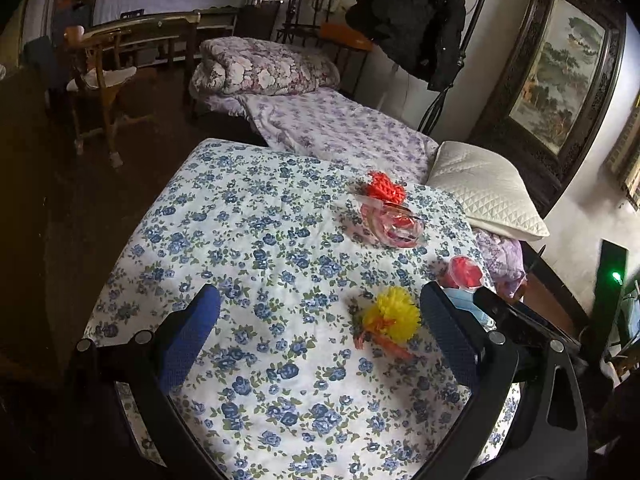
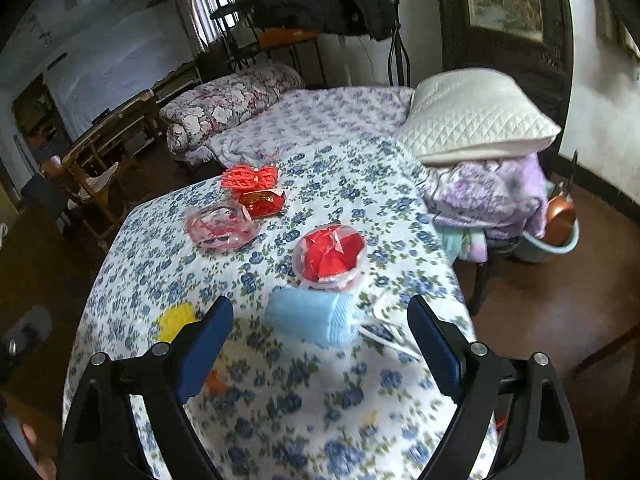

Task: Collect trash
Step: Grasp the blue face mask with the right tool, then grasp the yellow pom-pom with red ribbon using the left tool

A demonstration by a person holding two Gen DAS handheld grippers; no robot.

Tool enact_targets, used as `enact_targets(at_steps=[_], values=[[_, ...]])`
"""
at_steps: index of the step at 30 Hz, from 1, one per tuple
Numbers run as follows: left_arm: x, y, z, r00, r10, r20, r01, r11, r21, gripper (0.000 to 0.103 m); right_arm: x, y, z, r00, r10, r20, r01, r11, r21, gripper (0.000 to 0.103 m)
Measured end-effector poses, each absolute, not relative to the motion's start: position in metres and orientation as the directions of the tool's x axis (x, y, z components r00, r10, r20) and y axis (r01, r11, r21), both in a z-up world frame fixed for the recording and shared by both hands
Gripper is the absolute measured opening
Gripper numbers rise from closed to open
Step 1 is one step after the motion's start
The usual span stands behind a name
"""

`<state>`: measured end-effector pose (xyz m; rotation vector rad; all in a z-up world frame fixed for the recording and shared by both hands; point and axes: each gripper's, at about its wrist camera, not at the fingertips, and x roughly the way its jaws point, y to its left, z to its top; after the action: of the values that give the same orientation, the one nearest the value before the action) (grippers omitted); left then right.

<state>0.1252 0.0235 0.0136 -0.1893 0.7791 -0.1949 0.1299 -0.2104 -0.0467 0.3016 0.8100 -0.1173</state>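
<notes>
Item: litter scattered on a white quilt printed with small blue flowers (image 2: 304, 400), spread over a bed.

A folded pale-blue disposable face mask (image 2: 312, 318) is laid on the quilt, its white ear loops trailing to its right. In the right wrist view it is seen between and just beyond the two blue-padded fingers of the right gripper (image 2: 320, 336), whose jaws are held wide apart with nothing gripped.

Just beyond the mask, a round clear plastic cup filled with crumpled red paper (image 2: 329, 258) is set. Farther off to its left, a crumpled clear pinkish plastic wrapper (image 2: 222, 226) is found, and behind that a flat red packet with gold print (image 2: 264, 202), touched from behind by a bundle of orange-red cord (image 2: 250, 176).

A yellow pompom-like flower with orange ribbon (image 1: 390, 318) is placed nearest the left gripper (image 1: 320, 320), between its fingers but close to the right-hand one. This gripper's jaws are likewise spread wide and empty.

Surroundings, outward: a white diamond-quilted pillow (image 2: 476, 116) is rested on a folded lilac floral blanket (image 2: 492, 196) at the quilt's far right edge. A rolled burgundy floral duvet (image 1: 260, 66) is kept at the far end of the bed. A dark-framed landscape painting (image 1: 560, 72) is hung on the wall, beside a black coat (image 1: 412, 12).
</notes>
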Motion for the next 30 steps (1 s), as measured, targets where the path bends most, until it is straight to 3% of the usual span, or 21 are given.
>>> enact_targets(at_steps=[5,7,8,10,11,12,21,24,30], values=[[0.131,0.03,0.008,0.673,-0.274,-0.687,0.091,0.953,-0.29,0.096,0.152,-0.203,-0.072,0.617,0.01,-0.787,0.209,0.962,0.176,0.087],[0.135,0.032,0.005,0.659,-0.289,-0.694,0.085,0.946,-0.313,0.096,0.155,-0.196,-0.081,0.596,0.046,-0.802,0.166,0.97,0.179,0.066],[0.136,0.033,0.003,0.651,-0.297,-0.698,0.082,0.942,-0.324,0.096,0.156,-0.195,-0.082,0.592,0.057,-0.804,0.156,0.97,0.184,0.048],[0.139,0.035,-0.001,0.637,-0.304,-0.708,0.072,0.938,-0.338,0.096,0.147,-0.195,-0.076,0.617,0.087,-0.782,0.138,0.967,0.216,0.034],[0.14,0.035,-0.002,0.633,-0.305,-0.711,0.069,0.938,-0.34,0.096,0.143,-0.197,-0.073,0.626,0.103,-0.773,0.13,0.963,0.234,0.018],[0.14,0.036,-0.003,0.631,-0.306,-0.713,0.066,0.937,-0.344,0.096,0.133,-0.199,-0.068,0.641,0.123,-0.758,0.131,0.955,0.265,0.015],[0.143,0.01,-0.012,0.614,-0.279,-0.738,0.111,0.957,-0.27,0.096,0.09,-0.209,-0.055,0.682,0.098,-0.725,0.168,0.943,0.287,0.015],[0.158,-0.018,-0.028,0.545,-0.31,-0.779,0.177,0.951,-0.255,0.096,0.093,-0.213,-0.061,0.662,0.114,-0.741,0.186,0.933,0.309,0.015],[0.173,-0.049,-0.053,0.491,-0.258,-0.832,0.199,0.963,-0.181,0.096,0.089,-0.212,-0.06,0.665,0.111,-0.739,0.178,0.937,0.301,0.016]])
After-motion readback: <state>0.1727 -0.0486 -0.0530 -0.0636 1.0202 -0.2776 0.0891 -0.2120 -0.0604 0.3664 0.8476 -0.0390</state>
